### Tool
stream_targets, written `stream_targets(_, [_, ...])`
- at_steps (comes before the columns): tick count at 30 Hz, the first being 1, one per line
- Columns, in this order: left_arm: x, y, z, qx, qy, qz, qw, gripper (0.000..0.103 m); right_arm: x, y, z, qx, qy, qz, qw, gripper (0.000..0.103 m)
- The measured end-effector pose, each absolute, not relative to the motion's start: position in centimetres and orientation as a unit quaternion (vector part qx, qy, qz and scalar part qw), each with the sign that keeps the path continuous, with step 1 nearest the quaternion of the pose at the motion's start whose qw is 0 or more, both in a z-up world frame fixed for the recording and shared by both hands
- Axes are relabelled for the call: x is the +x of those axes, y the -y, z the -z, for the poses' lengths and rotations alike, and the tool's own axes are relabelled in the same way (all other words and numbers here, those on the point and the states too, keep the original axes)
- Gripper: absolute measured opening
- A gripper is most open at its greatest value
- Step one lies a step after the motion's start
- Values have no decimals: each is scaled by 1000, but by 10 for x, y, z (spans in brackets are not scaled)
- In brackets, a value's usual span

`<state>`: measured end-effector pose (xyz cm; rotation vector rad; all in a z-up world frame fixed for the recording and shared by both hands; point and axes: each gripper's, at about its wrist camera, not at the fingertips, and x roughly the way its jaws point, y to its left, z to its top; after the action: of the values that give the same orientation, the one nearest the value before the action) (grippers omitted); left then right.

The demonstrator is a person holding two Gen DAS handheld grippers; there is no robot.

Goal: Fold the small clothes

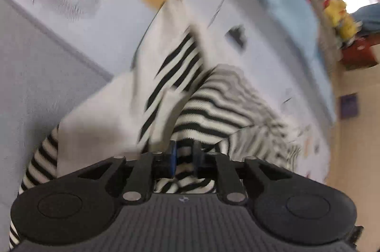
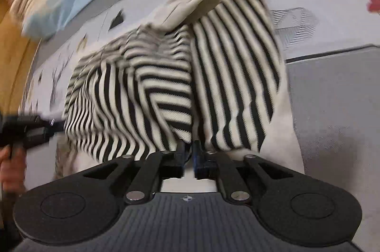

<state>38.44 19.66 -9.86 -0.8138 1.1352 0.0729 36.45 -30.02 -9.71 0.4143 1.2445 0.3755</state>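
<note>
Left claw [image 1: 184, 158]: jaws part open, striped cloth lying between them, no grip evident. Right claw [image 2: 189, 157]: jaws nearly closed, a narrow gap showing, garment edge just beyond. The black-and-white striped garment [image 2: 166, 85] lies bunched on the patterned bed cover [image 2: 308, 21].

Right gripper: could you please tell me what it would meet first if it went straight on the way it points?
Most likely the striped garment, bunched just beyond the right gripper; blur leaves depth uncertain.

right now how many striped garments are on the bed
1: a black-and-white striped garment bunched mid-bed on the patterned sheet, just ahead of both grippers. More may be hidden beneath it.
</note>
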Motion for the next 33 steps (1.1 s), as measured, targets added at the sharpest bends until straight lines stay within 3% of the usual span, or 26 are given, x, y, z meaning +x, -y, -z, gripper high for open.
stream_targets(2, [382,-197,90,-374,-509,-39,774,48,369,303,87,212,-546,-171,793,19])
stream_targets(4, [381,-196,96,-387,-516,-38,763,48,372,302,79,216,-520,-164,810,45])
stream_targets(9, [382,-188,118,-419,-539,-39,730,46,387,290,98,227,-531,-144,804,46])
stream_targets(10, [385,-186,122,-416,-541,-42,730,44,389,287,103,224,-537,-135,802,46])
stream_targets(11, [388,-182,125,-414,-543,-45,729,34,391,284,109,221,-542,-122,802,46])
stream_targets(12, [391,-180,127,-416,-543,-47,728,17,393,279,113,222,-546,-110,800,44])
stream_targets(13, [395,-176,128,-416,-541,-47,729,11,395,277,113,230,-545,-104,800,33])
stream_targets(14, [396,-175,127,-413,-533,-49,737,6,396,275,111,238,-536,-106,803,25])
stream_targets(15, [398,-173,124,-407,-520,-51,749,4,397,273,109,242,-527,-109,808,8])
stream_targets(16, [398,-173,118,-406,-503,-50,761,3,398,272,106,244,-515,-107,815,4])
stream_targets(21, [391,-172,66,-441,-329,42,834,2,393,298,76,362,-385,-110,842,3])
stream_targets(24, [390,-168,56,-412,-325,63,849,2,385,313,55,395,-307,-129,856,3])
stream_targets(26, [392,-173,76,-403,-397,26,825,2,388,315,58,390,-332,-134,848,3])
stream_targets(29, [388,-185,120,-380,-523,-51,762,3,396,312,88,351,-453,-102,813,4])
stream_targets(31, [384,-188,134,-379,-549,-65,742,3,395,307,111,319,-529,-77,783,4])
stream_targets(33, [387,-182,132,-353,-558,-50,749,3,394,302,117,298,-551,-69,776,4])
